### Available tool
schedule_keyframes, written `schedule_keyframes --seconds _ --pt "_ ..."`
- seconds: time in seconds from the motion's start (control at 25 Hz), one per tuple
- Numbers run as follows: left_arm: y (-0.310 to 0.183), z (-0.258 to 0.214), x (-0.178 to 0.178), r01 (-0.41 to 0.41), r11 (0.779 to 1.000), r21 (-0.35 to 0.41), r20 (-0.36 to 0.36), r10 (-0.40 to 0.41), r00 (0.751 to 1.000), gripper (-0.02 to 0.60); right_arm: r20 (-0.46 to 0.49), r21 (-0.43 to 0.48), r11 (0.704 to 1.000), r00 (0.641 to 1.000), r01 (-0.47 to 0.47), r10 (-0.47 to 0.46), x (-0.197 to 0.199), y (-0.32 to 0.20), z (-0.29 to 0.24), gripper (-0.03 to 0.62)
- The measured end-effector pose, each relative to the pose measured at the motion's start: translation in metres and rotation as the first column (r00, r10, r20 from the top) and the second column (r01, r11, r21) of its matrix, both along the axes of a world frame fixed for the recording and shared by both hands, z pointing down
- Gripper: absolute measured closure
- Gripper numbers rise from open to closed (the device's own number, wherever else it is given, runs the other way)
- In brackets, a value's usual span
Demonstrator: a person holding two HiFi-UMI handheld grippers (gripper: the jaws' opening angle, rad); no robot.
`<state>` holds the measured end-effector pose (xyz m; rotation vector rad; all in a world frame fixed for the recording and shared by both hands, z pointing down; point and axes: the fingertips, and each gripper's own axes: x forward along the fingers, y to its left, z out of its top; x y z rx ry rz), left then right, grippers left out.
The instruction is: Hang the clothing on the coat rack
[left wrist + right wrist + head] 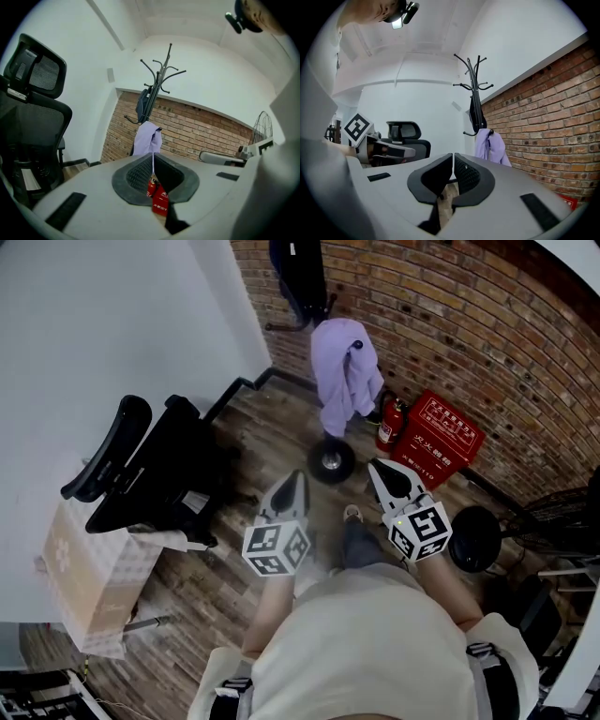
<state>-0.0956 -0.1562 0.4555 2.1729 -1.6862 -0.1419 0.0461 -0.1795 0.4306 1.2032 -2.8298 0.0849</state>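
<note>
The task looks finished. The lilac fabric garment [345, 371] hangs from a lower hook of the black metal coat rack [161, 77], in the corner by the red brick wall [450, 315] and well apart from both tongs. The left tongs [293, 484] and right tongs [382, 474] are each pressed together with nothing between them. Nothing else seems left to hang.

Counted:
- one coat rack
- one lilac garment
- one dark garment [298, 273] higher on the rack
- one black mesh office chair [150, 465]
- one red fire-extinguisher box [441, 432]
- two tongs

Coat rack [331, 462] top cut off in head view
</note>
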Motion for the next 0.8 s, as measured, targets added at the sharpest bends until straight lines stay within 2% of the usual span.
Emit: schedule_keyframes --seconds 0.8 --pt "0.0073 0.0000 0.0110 -0.035 0.999 -0.014 0.061 0.036 0.997 0.577 0.004 -0.021 1.000 1.000 0.008 -0.008 0.0013 0.0067 0.0027 0.594"
